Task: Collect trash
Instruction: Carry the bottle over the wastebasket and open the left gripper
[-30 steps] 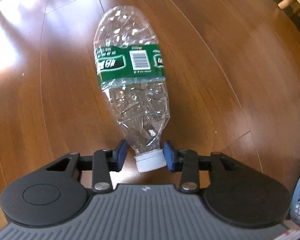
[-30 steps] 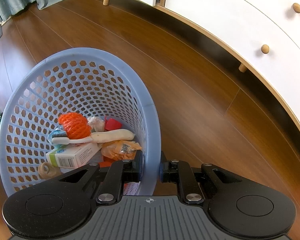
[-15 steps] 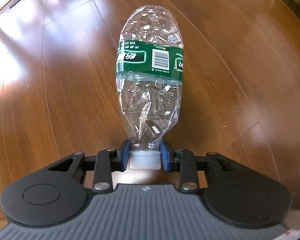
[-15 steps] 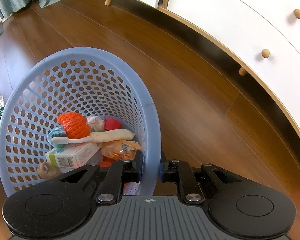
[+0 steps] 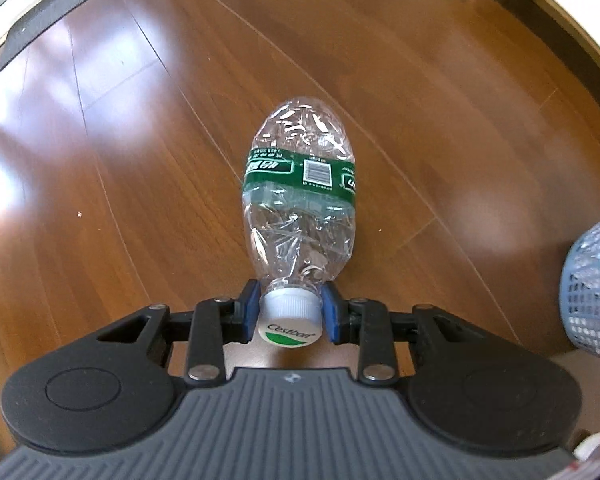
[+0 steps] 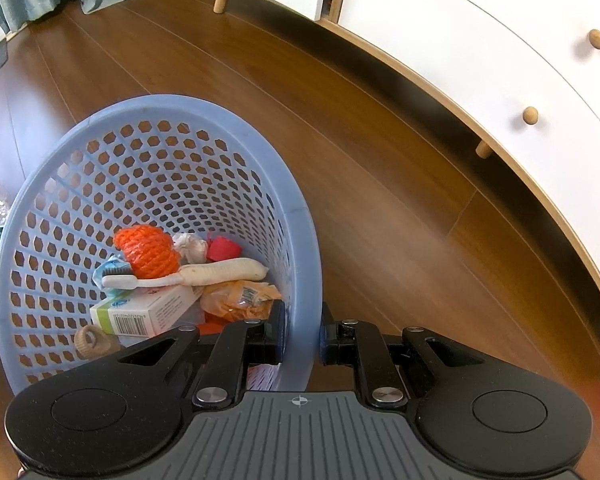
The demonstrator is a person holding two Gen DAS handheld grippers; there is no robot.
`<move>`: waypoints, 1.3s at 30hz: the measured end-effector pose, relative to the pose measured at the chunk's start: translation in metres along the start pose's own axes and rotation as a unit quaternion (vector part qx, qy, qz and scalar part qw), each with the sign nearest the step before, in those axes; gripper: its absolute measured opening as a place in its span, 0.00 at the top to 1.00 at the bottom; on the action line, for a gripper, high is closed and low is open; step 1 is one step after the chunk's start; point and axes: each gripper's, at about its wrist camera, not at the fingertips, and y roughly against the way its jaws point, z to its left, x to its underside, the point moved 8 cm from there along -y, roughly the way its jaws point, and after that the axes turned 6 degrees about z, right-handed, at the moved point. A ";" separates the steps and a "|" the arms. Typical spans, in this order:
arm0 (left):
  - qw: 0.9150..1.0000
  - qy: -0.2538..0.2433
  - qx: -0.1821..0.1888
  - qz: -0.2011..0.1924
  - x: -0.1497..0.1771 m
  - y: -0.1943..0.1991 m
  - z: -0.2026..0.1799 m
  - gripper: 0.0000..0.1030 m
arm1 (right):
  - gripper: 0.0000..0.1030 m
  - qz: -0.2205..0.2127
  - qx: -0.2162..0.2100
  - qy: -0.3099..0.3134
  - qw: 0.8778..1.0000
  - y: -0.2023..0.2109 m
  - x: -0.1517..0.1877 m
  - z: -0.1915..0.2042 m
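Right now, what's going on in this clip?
A person is collecting trash with two handheld claws. The left claw is shut on the white cap of a crushed plastic bottle, which hangs cap-up above the wooden floor. The right claw is clamped on the rim of a blue basket, tilted and already holding an orange net, a toothbrush, a small box and wrappers. The bottle is not in the basket yet.

- Daylight is glaring in pale patches on the wooden floor [image 5: 100, 128].
- Fisheye distortion is bending the edges.
- The blue basket [image 5: 592, 284] is blurring at the frame's edge.
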 end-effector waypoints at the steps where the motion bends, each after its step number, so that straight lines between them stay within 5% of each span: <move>1: 1.000 0.001 0.000 -0.002 0.000 0.005 0.002 0.73 | 0.89 0.000 0.000 0.000 1.000 0.000 0.000 0.000; 7: 1.000 0.003 0.008 -0.017 -0.004 0.030 -0.002 0.73 | 0.89 0.000 0.002 0.000 1.000 0.000 0.000 0.000; 12: 0.997 -0.050 0.036 -0.044 -0.021 0.052 -0.033 0.73 | 0.89 0.000 0.001 0.001 1.000 0.000 0.000 -0.001; 24: 0.972 -0.178 0.120 -0.094 -0.014 0.128 -0.094 0.73 | 0.89 0.000 0.003 0.002 1.000 0.000 0.000 -0.002; 39: 0.945 -0.296 0.133 -0.041 -0.007 0.178 -0.179 0.73 | 0.88 0.002 0.000 0.001 1.000 0.002 0.004 -0.003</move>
